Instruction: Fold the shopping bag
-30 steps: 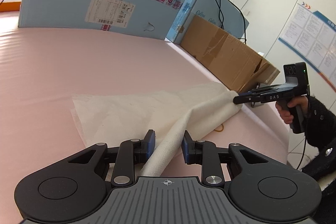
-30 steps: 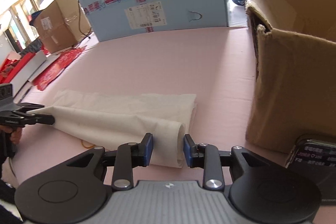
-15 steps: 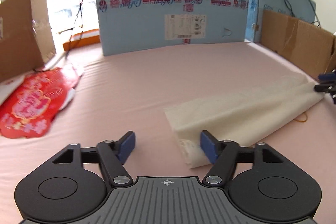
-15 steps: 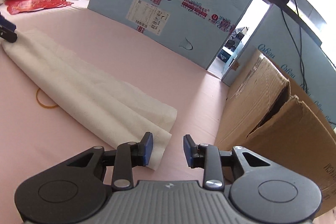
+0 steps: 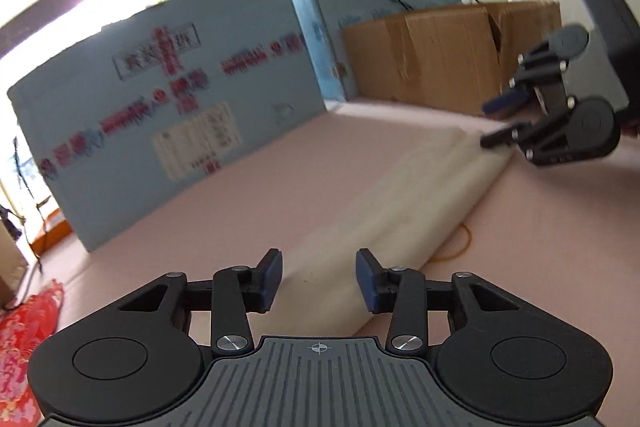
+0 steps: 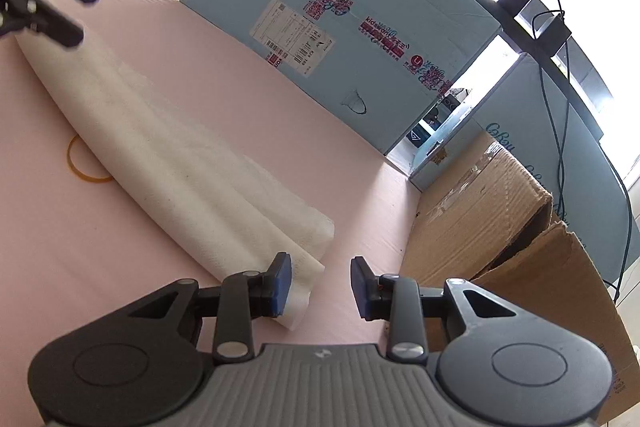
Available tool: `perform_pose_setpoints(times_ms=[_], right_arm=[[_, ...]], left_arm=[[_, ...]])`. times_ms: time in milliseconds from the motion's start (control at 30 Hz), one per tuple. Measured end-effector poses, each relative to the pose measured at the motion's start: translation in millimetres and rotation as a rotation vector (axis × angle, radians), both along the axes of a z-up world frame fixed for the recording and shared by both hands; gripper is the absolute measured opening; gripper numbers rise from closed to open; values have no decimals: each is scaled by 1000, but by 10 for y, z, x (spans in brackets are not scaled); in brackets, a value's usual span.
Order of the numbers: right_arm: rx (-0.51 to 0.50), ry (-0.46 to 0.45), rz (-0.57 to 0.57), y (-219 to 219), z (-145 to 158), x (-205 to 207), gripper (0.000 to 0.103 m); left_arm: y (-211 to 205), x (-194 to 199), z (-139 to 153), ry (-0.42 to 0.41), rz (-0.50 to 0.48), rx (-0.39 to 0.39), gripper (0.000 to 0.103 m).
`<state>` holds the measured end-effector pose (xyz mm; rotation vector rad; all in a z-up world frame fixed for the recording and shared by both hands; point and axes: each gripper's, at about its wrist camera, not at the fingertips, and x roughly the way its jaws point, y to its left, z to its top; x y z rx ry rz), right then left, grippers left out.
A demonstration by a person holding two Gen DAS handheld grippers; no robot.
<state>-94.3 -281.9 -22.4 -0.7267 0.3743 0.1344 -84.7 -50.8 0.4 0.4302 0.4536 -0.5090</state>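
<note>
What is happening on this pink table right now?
A person with a gripper in each hand is folding a white shopping bag, which lies as a long folded strip on the pink table. The left gripper sits at one end, jaws closing with the cloth between them but not yet pinched. The right gripper is at the other end, jaws opening, gripping nothing. An orange rubber band pokes out from under the bag.

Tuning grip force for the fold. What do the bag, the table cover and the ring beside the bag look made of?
Shopping bag: cream, matte, with a fine dimpled texture, probably non-woven fabric; it lies in soft, rounded folds. Table cover: pale pink, matte, smooth, perhaps foam or cloth; hard to tell. Ring: thin, orange-yellow loop lying partly under the bag's edge, likely a rubber band.
</note>
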Motion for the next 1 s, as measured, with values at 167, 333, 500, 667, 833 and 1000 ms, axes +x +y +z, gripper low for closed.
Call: perform_pose_setpoints(times_ms=[167,333,500,667,833,1000], right_arm=[[-44,-64,35,-59,91,-192,51],[-221,-52,242,108,-47,-364,60],[-415,-100,408,403,-227,-362,51],[-587,-137,558,687,-333,-319,31],[-594,-85,606,741,-327,-293,17],[-478,22,612,686,-165,-346,14]], left_arm=[[144,89,-25,79,-16,-85,38],[228,151,-48,140,-23,-165,39],[291,204,-64,175,-27,-213,40],[300,199,-53,169,-32,-216,51],[224,-1,18,84,-173,-173,65],[51,-92,-9,51,-247,-18,64]])
